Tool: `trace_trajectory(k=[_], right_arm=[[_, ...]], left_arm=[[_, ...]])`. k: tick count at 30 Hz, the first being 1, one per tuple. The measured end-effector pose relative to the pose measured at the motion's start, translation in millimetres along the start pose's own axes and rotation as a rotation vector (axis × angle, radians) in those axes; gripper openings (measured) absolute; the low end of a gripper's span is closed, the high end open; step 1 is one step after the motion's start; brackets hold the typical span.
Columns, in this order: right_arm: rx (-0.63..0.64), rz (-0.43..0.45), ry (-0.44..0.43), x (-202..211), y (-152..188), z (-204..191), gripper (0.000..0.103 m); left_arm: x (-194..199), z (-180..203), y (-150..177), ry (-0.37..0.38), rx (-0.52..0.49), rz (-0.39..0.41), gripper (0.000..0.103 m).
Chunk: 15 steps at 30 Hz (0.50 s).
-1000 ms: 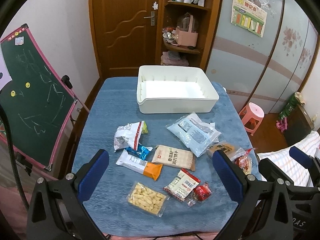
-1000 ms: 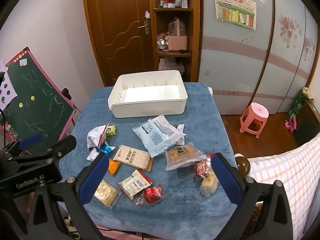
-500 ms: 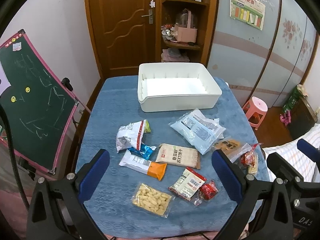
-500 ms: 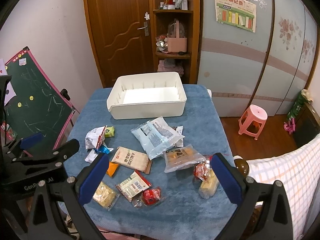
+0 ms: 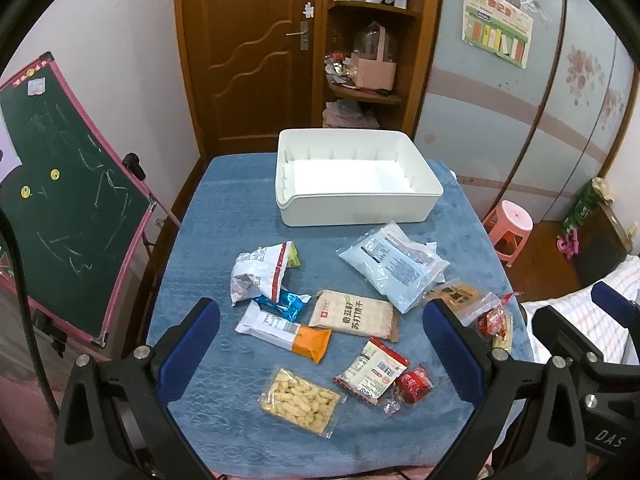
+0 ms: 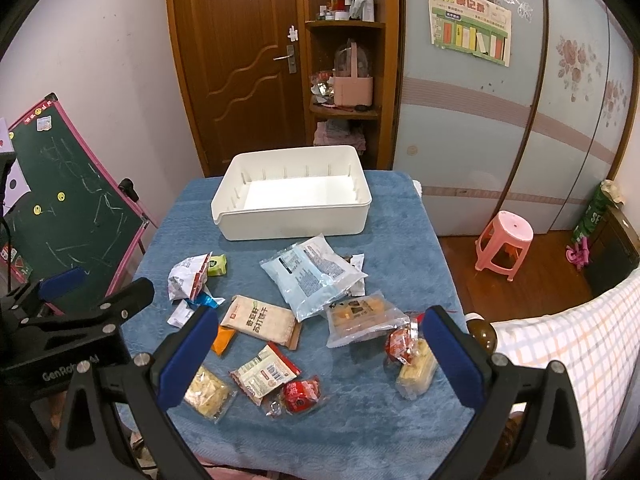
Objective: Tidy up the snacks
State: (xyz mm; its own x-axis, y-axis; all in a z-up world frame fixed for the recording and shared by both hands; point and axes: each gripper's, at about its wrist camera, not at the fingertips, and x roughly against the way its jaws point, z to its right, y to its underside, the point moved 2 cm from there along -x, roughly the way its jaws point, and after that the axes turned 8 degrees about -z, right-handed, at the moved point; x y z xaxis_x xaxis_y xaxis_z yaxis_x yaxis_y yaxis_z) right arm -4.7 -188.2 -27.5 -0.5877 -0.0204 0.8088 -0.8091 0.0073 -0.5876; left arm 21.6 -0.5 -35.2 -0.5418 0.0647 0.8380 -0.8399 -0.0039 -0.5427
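While left view hides it, yellow cake packet point(image 6: 416, 364) beside red snack point(image 6: 400, 346)

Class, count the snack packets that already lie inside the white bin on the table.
0. The white bin shows only its bare floor; every packet in view, such as the pale blue bag, lies on the blue cloth in front of it.

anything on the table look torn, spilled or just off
One thing: the white and red wrapper at the left of the pile is crumpled and looks torn open, unlike the flat sealed packets. Nothing has spilled, and the white bin sits level.
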Motion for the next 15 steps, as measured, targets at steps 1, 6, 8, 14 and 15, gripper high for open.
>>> trace_trajectory(k=[1,6,8,14,15], right_arm=[[0.002,0.003,0.001,0.0,-0.2,0.3,0.102],[0.007,0.014,0.008,2.2,-1.1,0.5,0.102],[0.011,0.014,0.008,2.3,-0.9,-0.2,0.102],[0.018,0.016,-0.01,3.0,-0.7,-2.5,0.102],[0.018,0.016,-0.016,3.7,-0.3,-4.2,0.102]], left_arm=[[-0.4,-1.6,-0.2,-0.004,0.003,0.003,0.101],[2.5,-7.9,-1.1,-0.016,0.004,0.027,0.101],[3.6,-9.8,-1.4,-0.007,0.009,0.022,0.101],[4.7,-6.2,0.4,-0.037,-0.026,0.021,0.101],[5.4,-5.3,1.4,-0.034,-0.032,0.022,0.101]])
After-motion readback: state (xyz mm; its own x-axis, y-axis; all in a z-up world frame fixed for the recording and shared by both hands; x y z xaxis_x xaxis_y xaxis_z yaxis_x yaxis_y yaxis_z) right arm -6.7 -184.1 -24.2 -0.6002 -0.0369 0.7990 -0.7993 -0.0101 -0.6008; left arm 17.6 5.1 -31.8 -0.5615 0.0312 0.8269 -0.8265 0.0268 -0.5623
